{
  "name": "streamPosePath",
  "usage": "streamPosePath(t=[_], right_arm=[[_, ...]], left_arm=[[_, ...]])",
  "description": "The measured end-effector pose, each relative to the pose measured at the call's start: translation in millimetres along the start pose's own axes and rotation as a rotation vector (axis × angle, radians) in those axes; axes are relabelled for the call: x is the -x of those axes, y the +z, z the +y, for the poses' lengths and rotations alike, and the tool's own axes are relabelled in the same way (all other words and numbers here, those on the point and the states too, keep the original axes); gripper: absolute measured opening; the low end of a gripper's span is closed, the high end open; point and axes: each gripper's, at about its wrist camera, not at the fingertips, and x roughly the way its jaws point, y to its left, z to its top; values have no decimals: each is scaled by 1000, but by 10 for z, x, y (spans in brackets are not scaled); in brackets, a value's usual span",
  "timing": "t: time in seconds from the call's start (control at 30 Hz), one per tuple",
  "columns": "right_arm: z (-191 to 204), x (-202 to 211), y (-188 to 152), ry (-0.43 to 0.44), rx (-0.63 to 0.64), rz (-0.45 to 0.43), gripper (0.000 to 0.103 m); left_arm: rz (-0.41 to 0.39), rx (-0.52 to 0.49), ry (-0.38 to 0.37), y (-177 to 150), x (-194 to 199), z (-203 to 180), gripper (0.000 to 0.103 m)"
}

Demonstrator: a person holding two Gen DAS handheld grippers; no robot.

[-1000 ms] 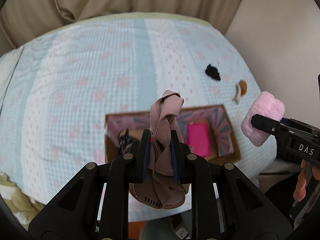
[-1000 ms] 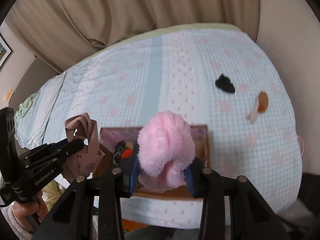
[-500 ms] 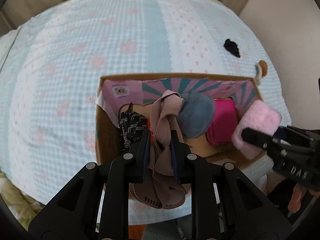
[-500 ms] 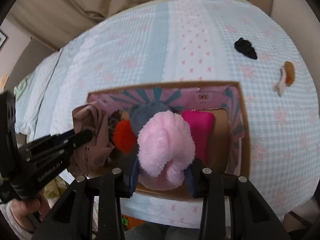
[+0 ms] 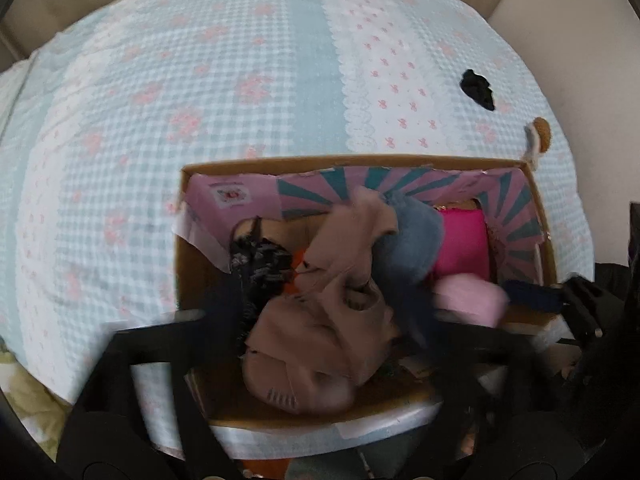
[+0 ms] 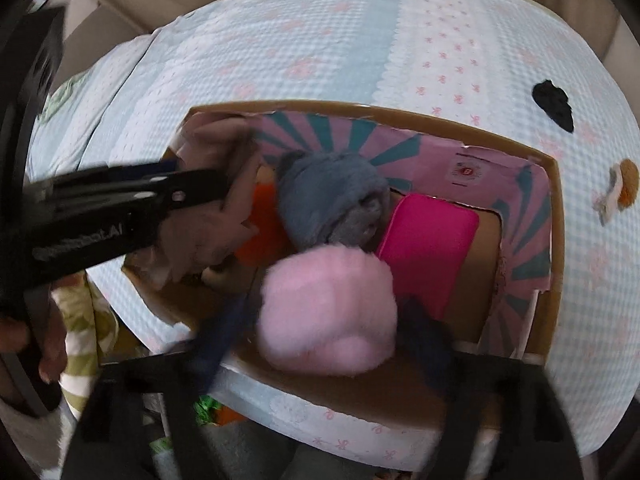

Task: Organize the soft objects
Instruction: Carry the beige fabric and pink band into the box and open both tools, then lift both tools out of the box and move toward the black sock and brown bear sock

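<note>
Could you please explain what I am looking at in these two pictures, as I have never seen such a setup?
No robot is here: a person holds a two-finger claw in each hand, and each claw carries a wide-angle camera looking along its fingers. One picture is from the left claw, the other from the right claw.

Both look down on a bed with a checked blue cover. On it stands an open cardboard box holding a grey-blue fluffy item, a bright pink pad and more.

A brown cloth sits between the left claw's fingers and a pink fluffy bundle between the right's; motion blur hides whether they still grip. A black item lies loose beyond the box.
</note>
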Motion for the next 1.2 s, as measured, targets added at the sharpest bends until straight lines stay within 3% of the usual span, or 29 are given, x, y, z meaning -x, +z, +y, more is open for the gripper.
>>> streamPosePath(t=[0.07,0.17,0.63,0.93,1.2], right_arm=[[14,3,-35,-1,13,-4,103],[10,20,-49,-11,14,-19,103],[40,353,55,-43,0,-79,103],[238,803,111,-76,17,-153,103],[360,1469,111,-130,-1,-255,103]], left_arm=[[-35,-7,25,16,45,-12,103],[-14,-23,38,64,46,-16,103],[-41,-16,32,58,308,45,103],[-108,0,45,10,840,113,103],[-197,16,77,-112,1496,142,103]])
